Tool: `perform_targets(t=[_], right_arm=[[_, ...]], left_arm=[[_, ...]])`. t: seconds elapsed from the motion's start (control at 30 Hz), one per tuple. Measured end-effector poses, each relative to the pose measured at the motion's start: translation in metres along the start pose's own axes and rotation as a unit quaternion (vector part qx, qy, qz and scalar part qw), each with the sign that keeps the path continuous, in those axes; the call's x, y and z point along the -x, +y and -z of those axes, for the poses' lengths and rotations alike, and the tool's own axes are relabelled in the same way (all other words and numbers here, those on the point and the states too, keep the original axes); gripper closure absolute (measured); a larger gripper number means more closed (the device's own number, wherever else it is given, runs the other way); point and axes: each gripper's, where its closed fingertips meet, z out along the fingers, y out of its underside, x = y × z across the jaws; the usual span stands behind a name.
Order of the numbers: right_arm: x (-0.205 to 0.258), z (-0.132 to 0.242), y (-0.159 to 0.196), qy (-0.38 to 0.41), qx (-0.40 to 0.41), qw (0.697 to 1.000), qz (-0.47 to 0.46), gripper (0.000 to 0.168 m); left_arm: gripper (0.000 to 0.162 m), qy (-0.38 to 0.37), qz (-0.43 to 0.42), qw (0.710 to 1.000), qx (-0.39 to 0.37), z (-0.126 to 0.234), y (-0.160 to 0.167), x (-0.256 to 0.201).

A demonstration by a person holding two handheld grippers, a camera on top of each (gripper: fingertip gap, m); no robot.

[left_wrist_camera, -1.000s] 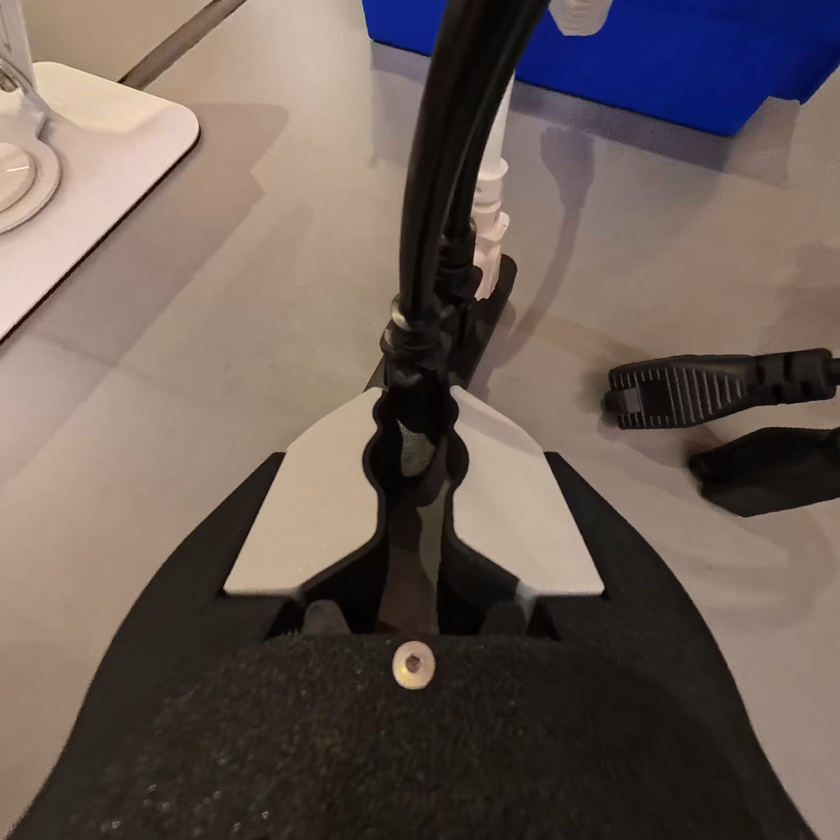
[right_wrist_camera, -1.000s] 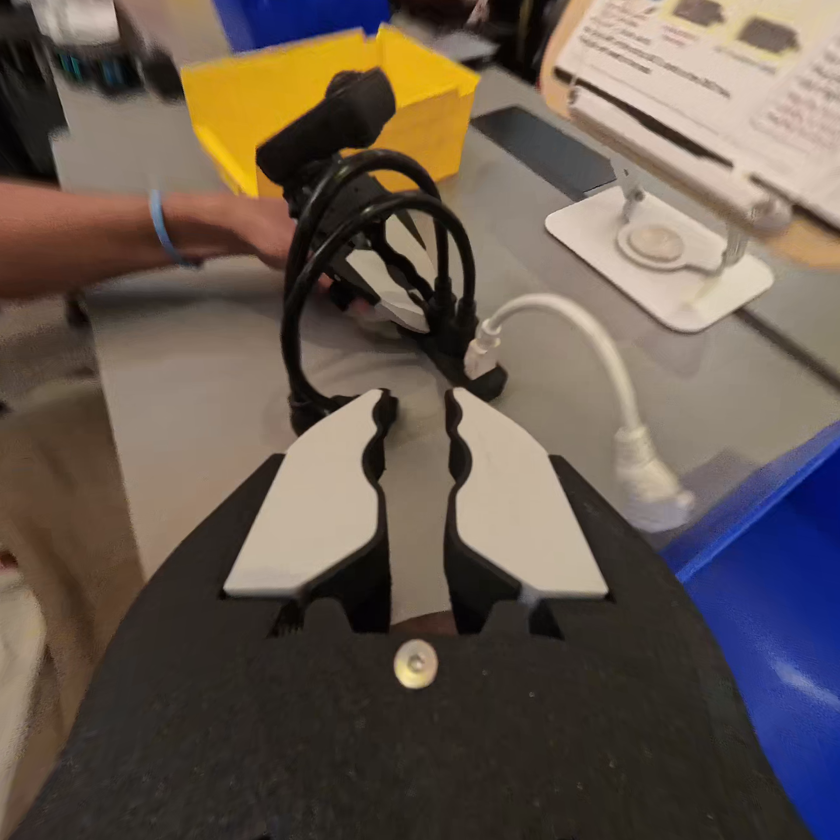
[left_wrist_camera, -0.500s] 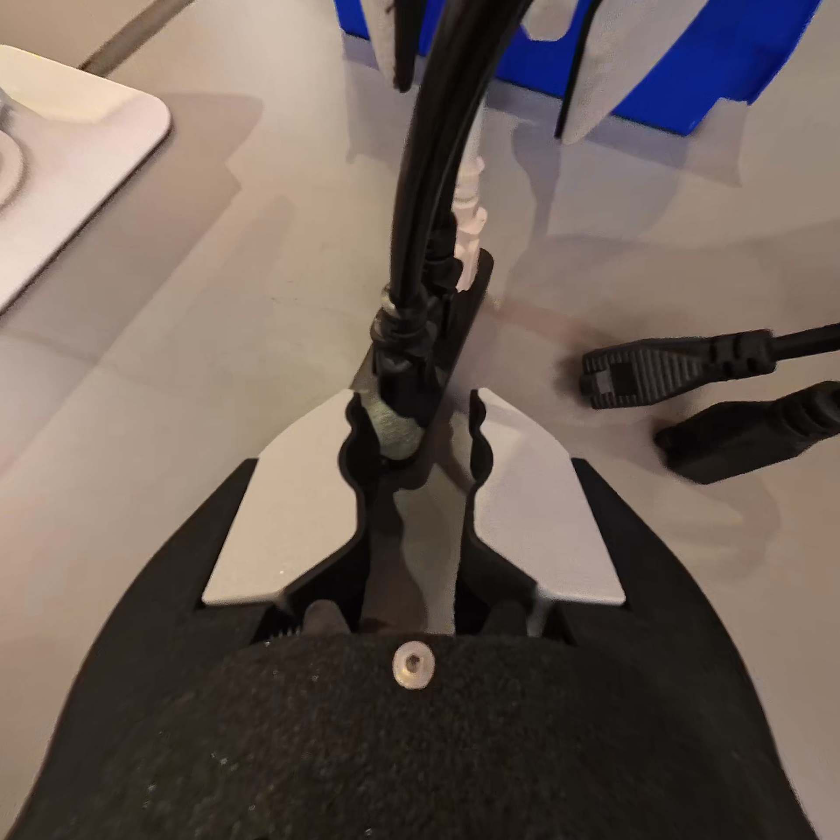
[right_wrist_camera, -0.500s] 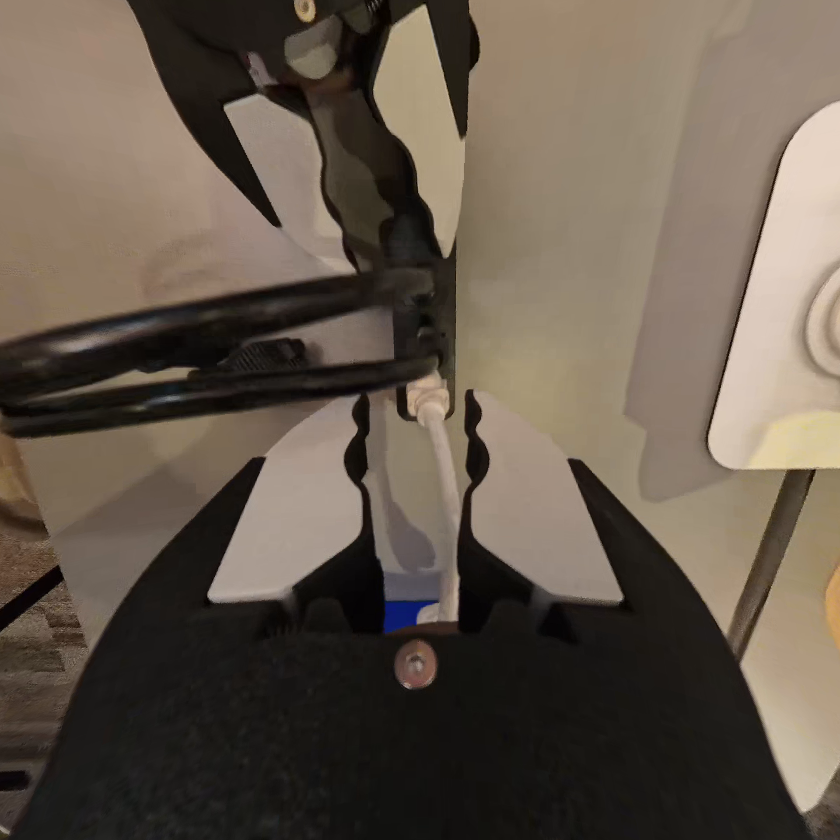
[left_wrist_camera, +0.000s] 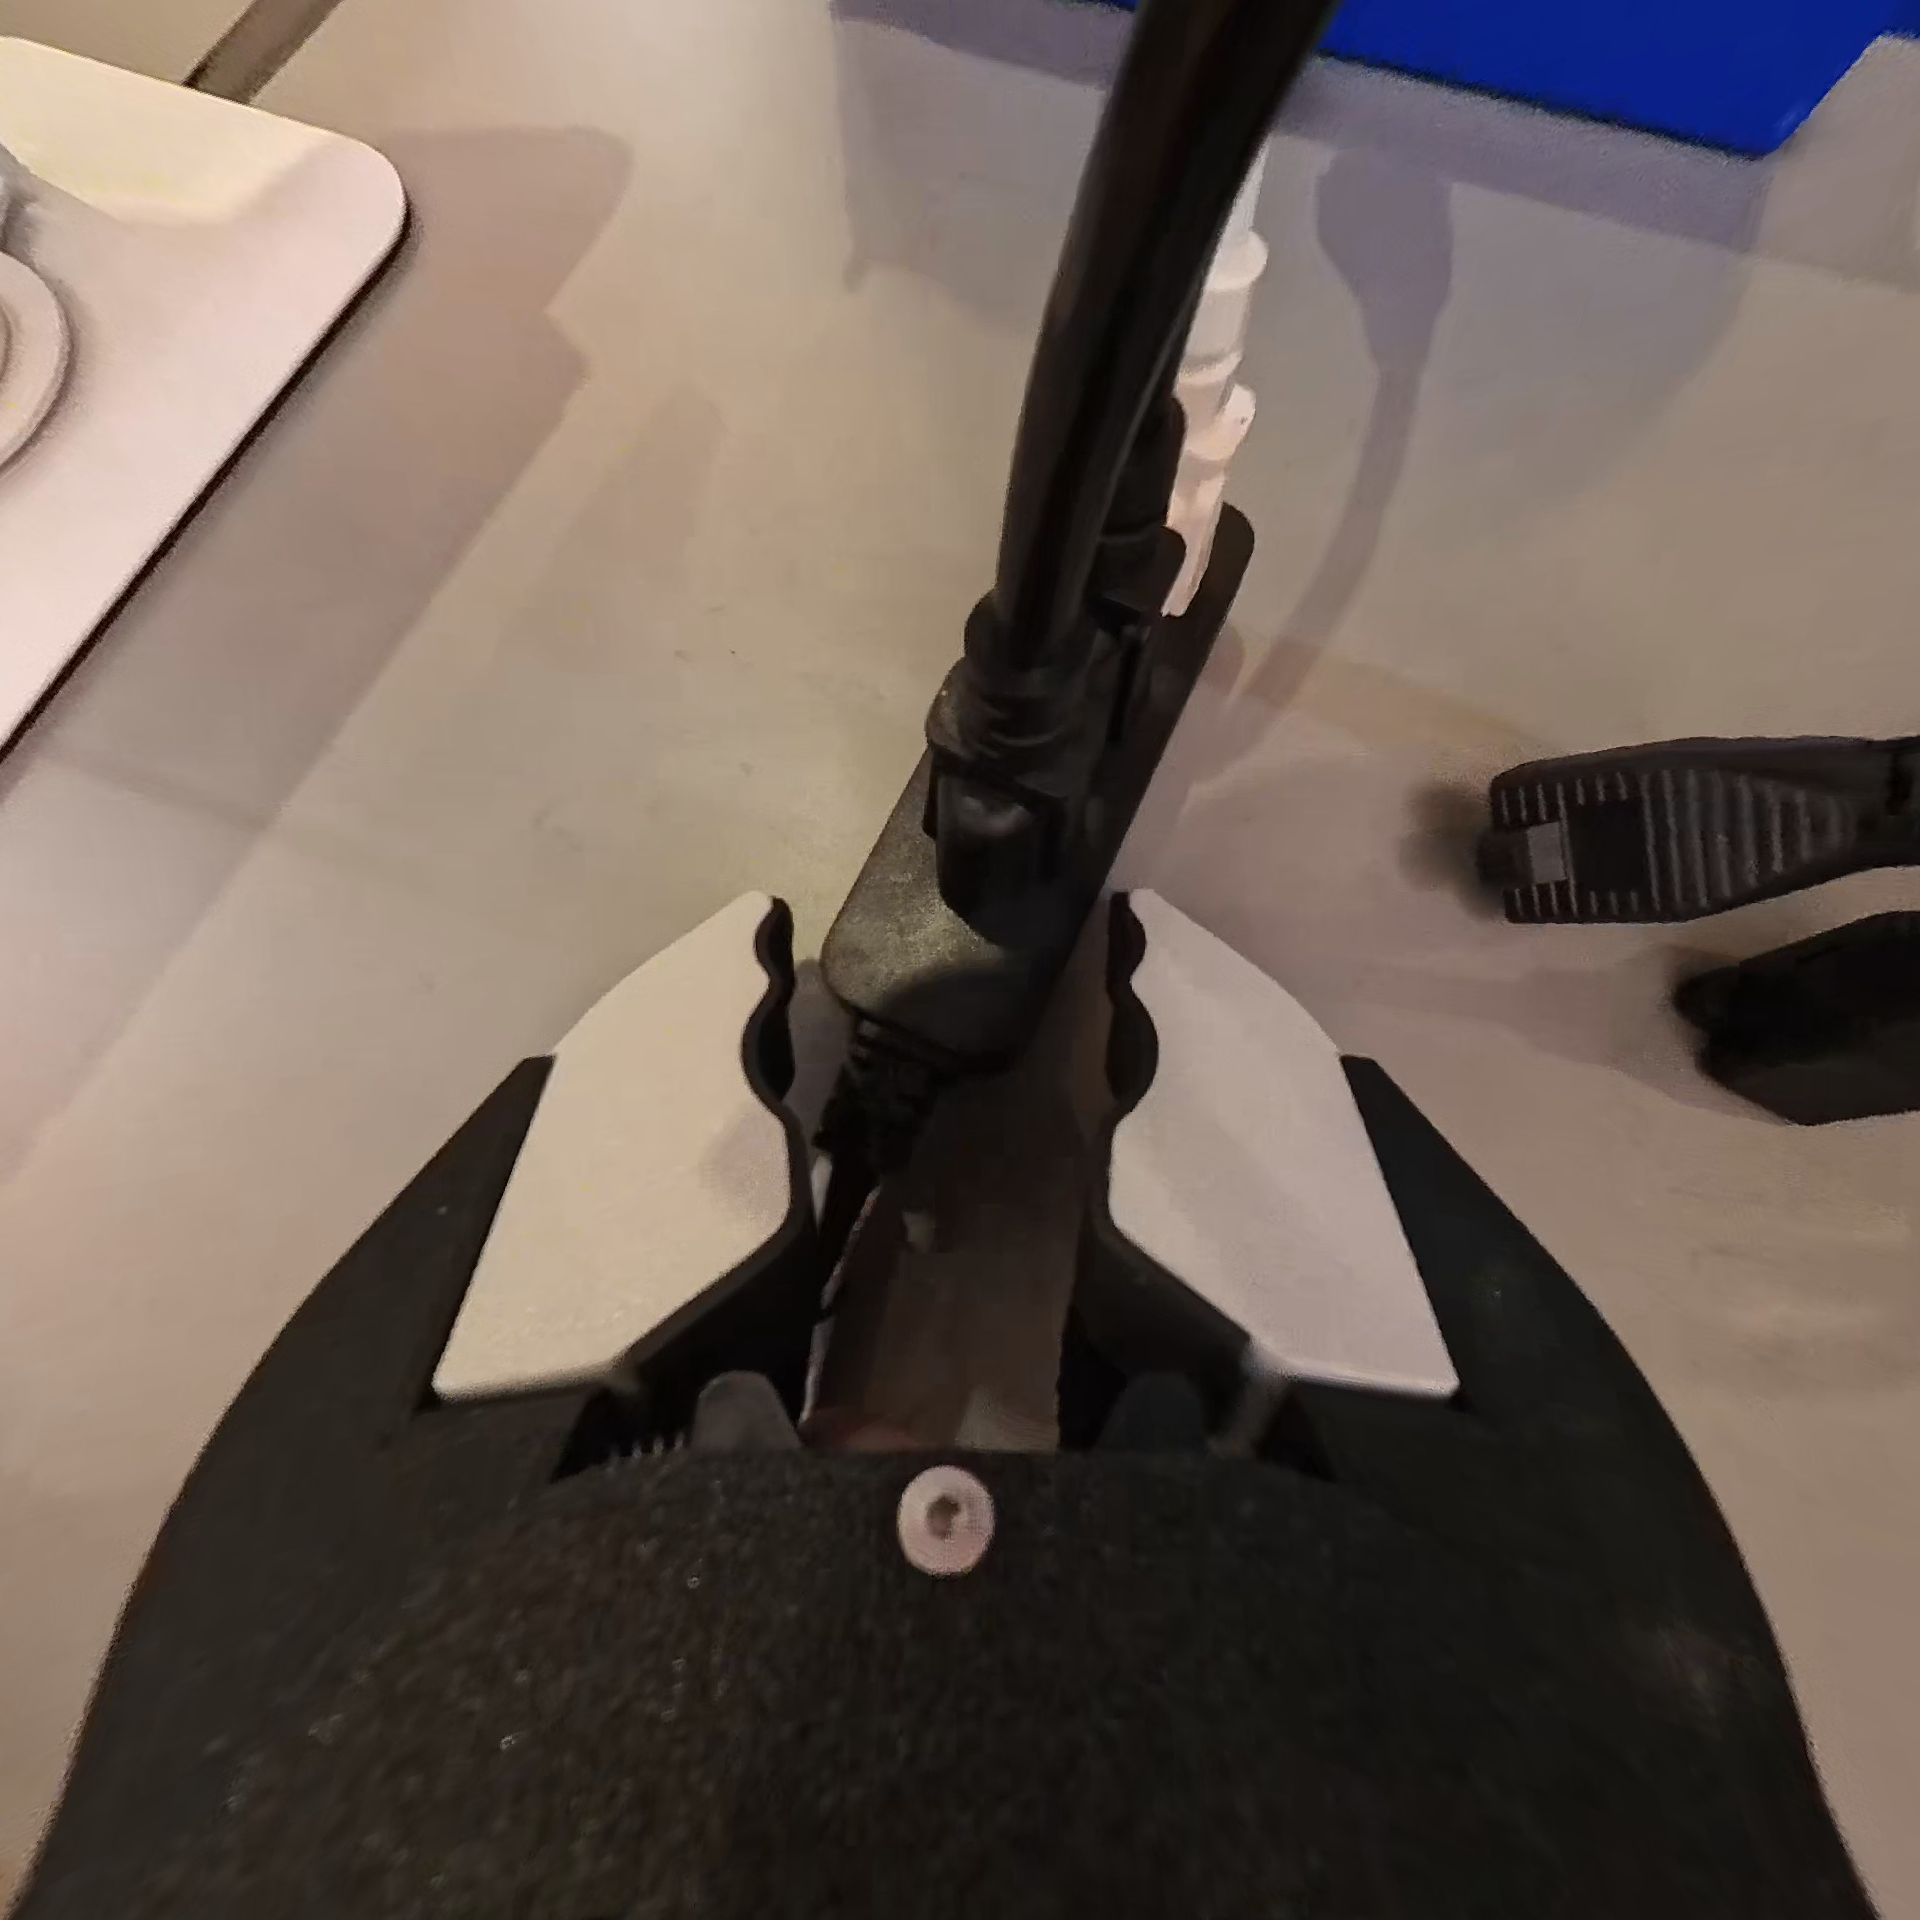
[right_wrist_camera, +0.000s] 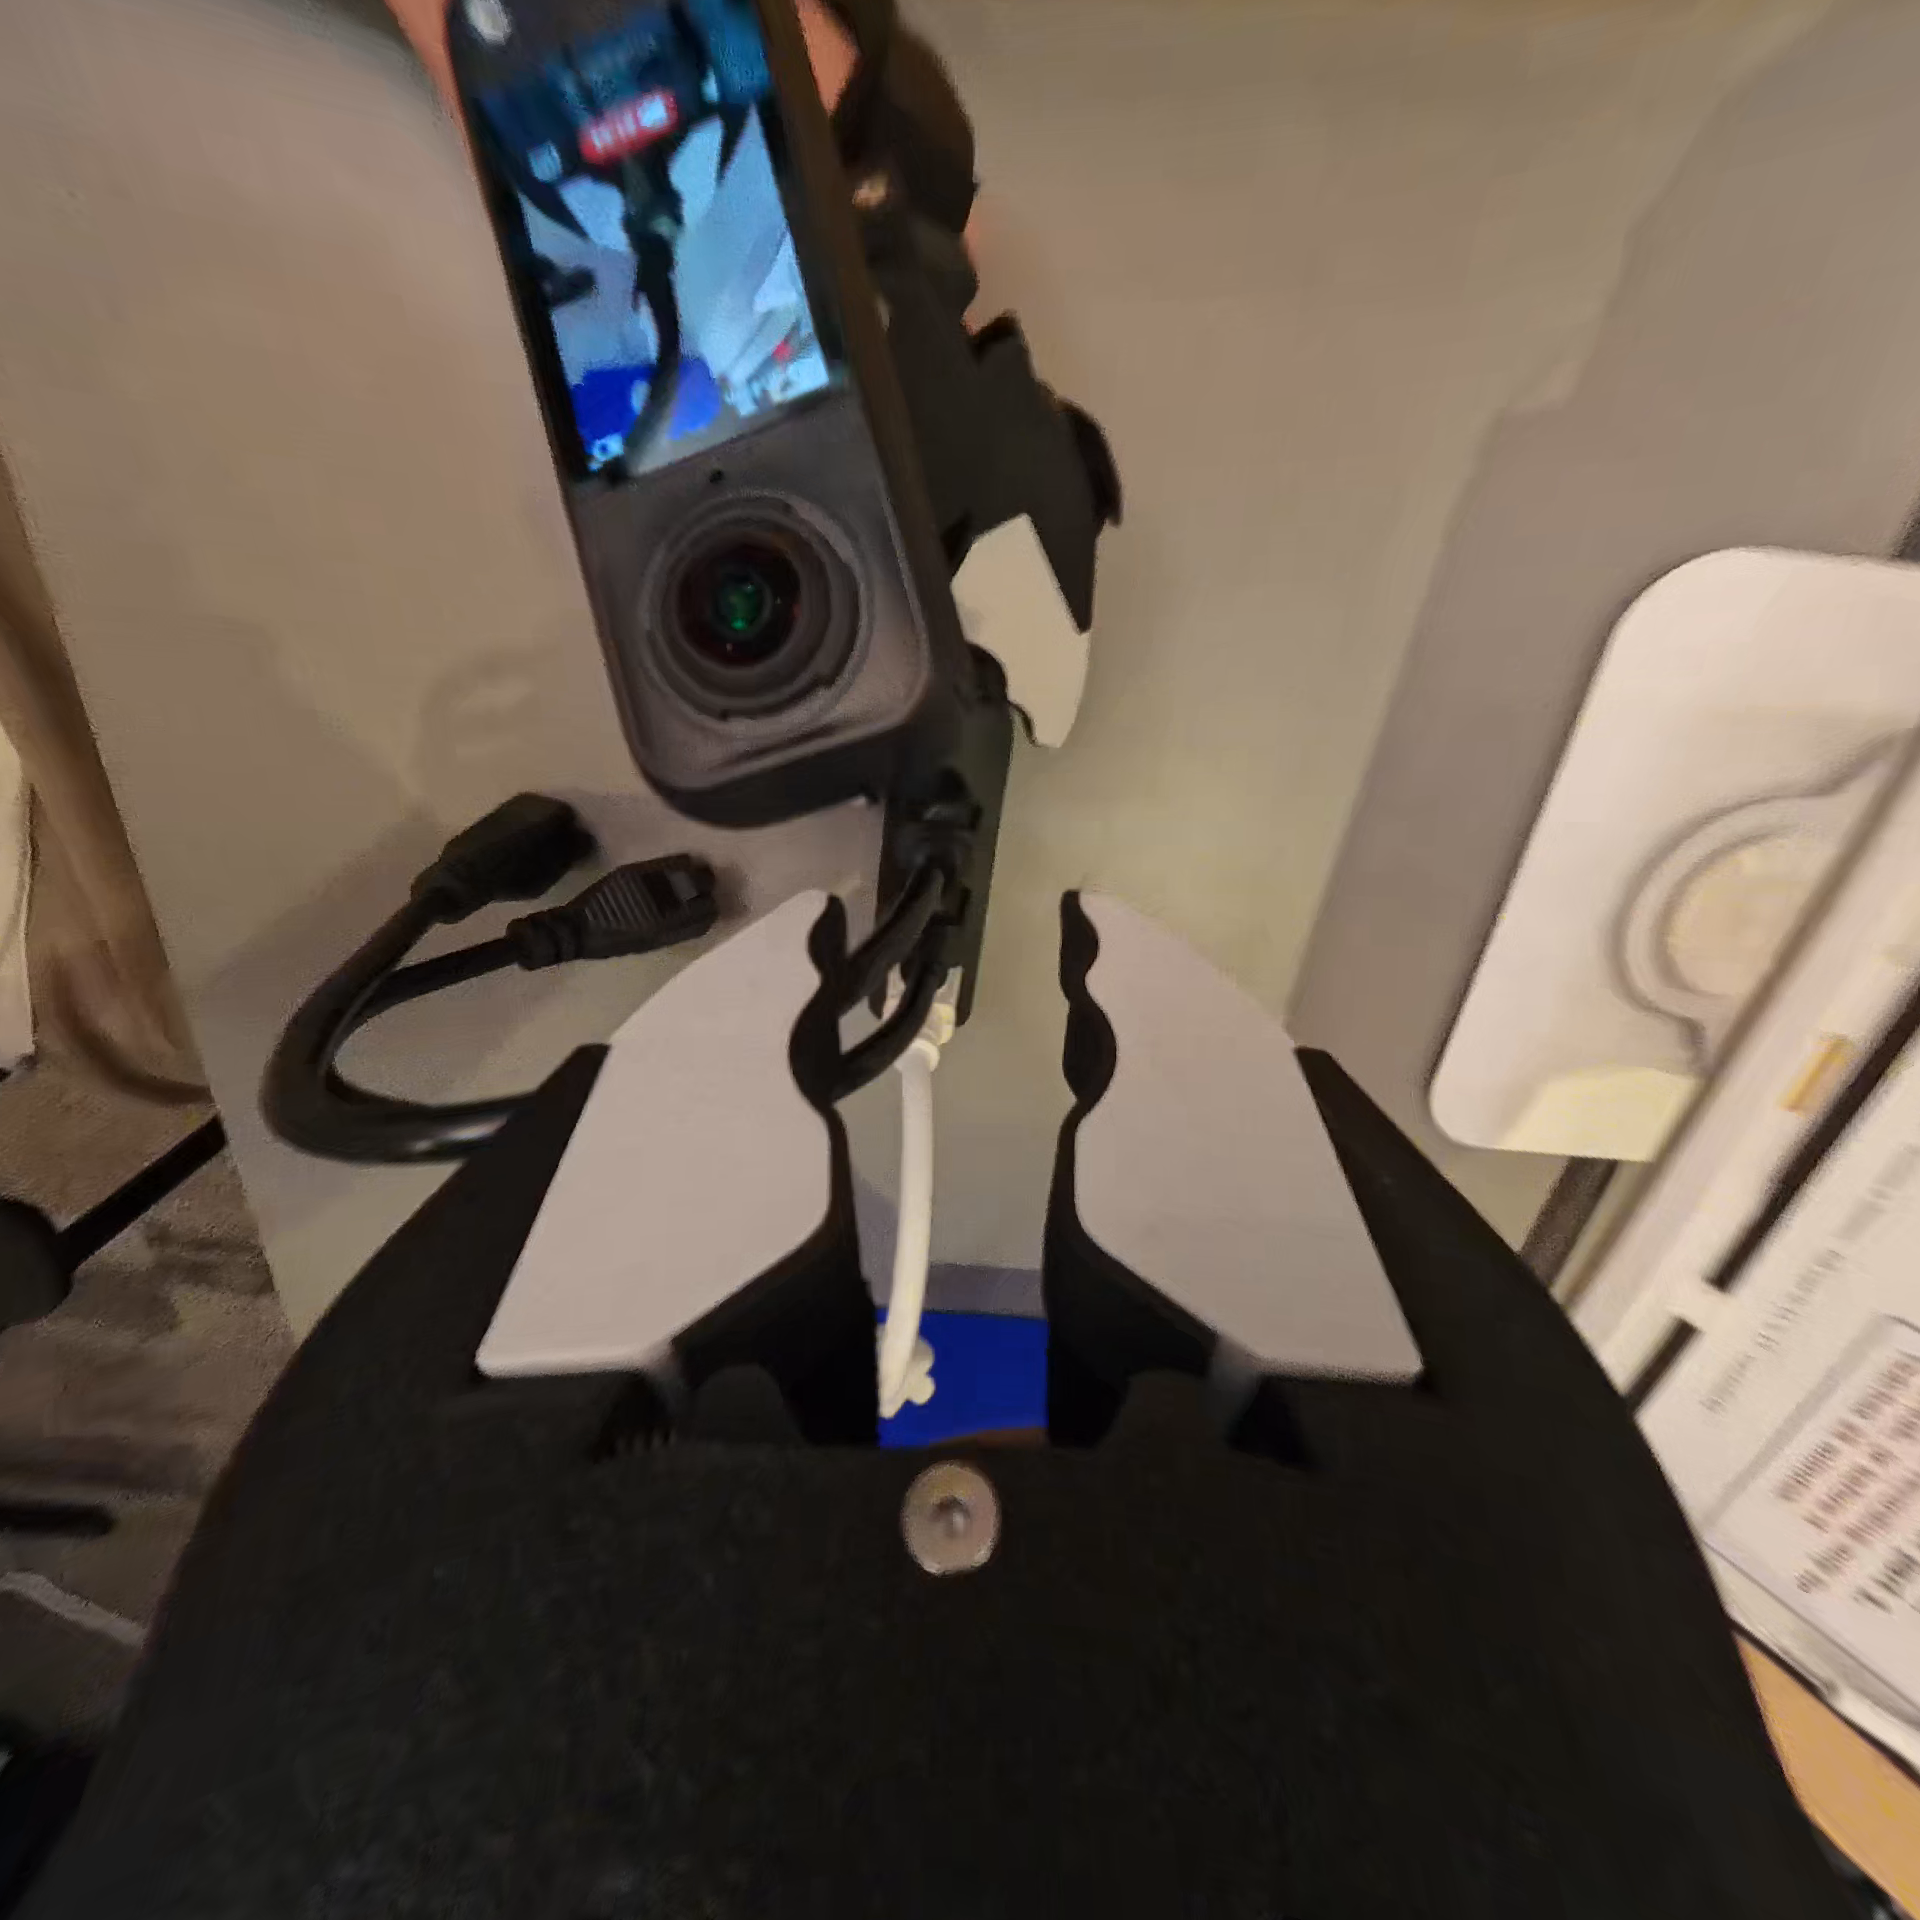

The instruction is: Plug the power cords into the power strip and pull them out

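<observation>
A slim black power strip (left_wrist_camera: 1101, 831) lies on the grey table, pointing away from me. Two black cords (left_wrist_camera: 1101, 312) and a white cord (left_wrist_camera: 1216, 343) are plugged into it and rise upward. My left gripper (left_wrist_camera: 948, 914) is open, with its fingers on either side of the strip's near end and not touching it. My right gripper (right_wrist_camera: 948, 914) is open over the strip's other end (right_wrist_camera: 982, 831), and the white cord (right_wrist_camera: 914, 1143) runs between its fingers. The left gripper's camera body (right_wrist_camera: 748, 520) faces it closely.
The black cords' two loose connector ends (left_wrist_camera: 1662, 821) lie on the table right of the strip and also show in the right wrist view (right_wrist_camera: 613, 904). A white stand base (left_wrist_camera: 156, 312) sits at the left and a blue bin (left_wrist_camera: 1558, 62) is behind.
My left gripper let go of the near black plug and opened wider. My right gripper swung in over the strip's far end, astride the white cord, and opened a little.
</observation>
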Motion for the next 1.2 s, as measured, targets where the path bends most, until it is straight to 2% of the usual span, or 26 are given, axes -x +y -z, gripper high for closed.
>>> perform_targets(t=[0.03,0.07,0.23,0.3,0.4,0.47,0.57,0.67,0.77,0.83,0.97,1.0,1.07,1.13,1.2], right_arm=[[0.001,-0.010,0.005,-0.008,0.016,1.000,-0.007,0.129],[0.000,-0.019,0.006,-0.016,0.014,0.999,-0.025,0.137],[-0.002,-0.037,0.008,-0.075,-0.008,0.991,-0.115,0.142],[-0.005,-0.035,0.011,-0.079,-0.008,0.988,-0.130,0.131],[-0.016,-0.033,0.025,-0.057,-0.005,0.990,-0.126,0.131],[-0.007,-0.035,0.032,-0.076,-0.017,0.989,-0.122,0.130],[0.012,-0.037,0.029,-0.082,-0.059,0.992,-0.078,0.148],[0.011,-0.032,0.028,-0.041,-0.078,0.995,-0.046,0.162],[0.007,-0.011,0.035,-0.025,-0.109,0.991,-0.072,0.138],[0.013,0.002,0.040,-0.009,-0.137,0.987,-0.087,0.140],[0.035,0.005,0.063,0.095,-0.143,0.983,-0.070,0.133],[0.043,0.003,0.068,0.118,-0.159,0.977,-0.075,0.131],[0.062,-0.010,0.070,0.117,-0.240,0.957,-0.117,0.133],[0.076,-0.043,0.068,0.088,-0.314,0.927,-0.186,0.132],[0.076,-0.080,0.065,0.091,-0.368,0.891,-0.248,0.127]], left_arm=[[0.105,-0.002,-0.001,1.000,0.007,-0.005,0.003,0.000],[0.106,0.000,-0.004,1.000,0.023,-0.009,0.008,-0.002],[0.109,0.011,0.004,1.000,0.027,-0.011,0.009,-0.007],[0.110,0.014,0.003,1.000,0.026,-0.011,0.009,-0.007],[0.110,0.016,0.001,1.000,0.026,-0.011,0.009,-0.008],[0.110,0.017,0.001,1.000,0.026,-0.011,0.009,-0.008],[0.110,0.020,-0.002,0.999,0.026,-0.011,0.010,-0.009],[0.110,0.021,-0.002,0.999,0.026,-0.011,0.010,-0.010],[0.110,0.021,-0.003,0.999,0.026,-0.011,0.010,-0.010],[0.110,0.021,-0.003,0.999,0.026,-0.011,0.010,-0.010],[0.110,0.022,-0.002,0.999,0.025,-0.011,0.010,-0.010],[0.110,0.022,-0.003,0.999,0.025,-0.010,0.010,-0.010],[0.110,0.027,-0.008,0.999,0.025,-0.010,0.010,-0.012],[0.111,0.034,-0.014,0.999,0.024,-0.010,0.010,-0.014],[0.111,0.044,-0.024,0.998,0.024,-0.009,0.010,-0.017]])
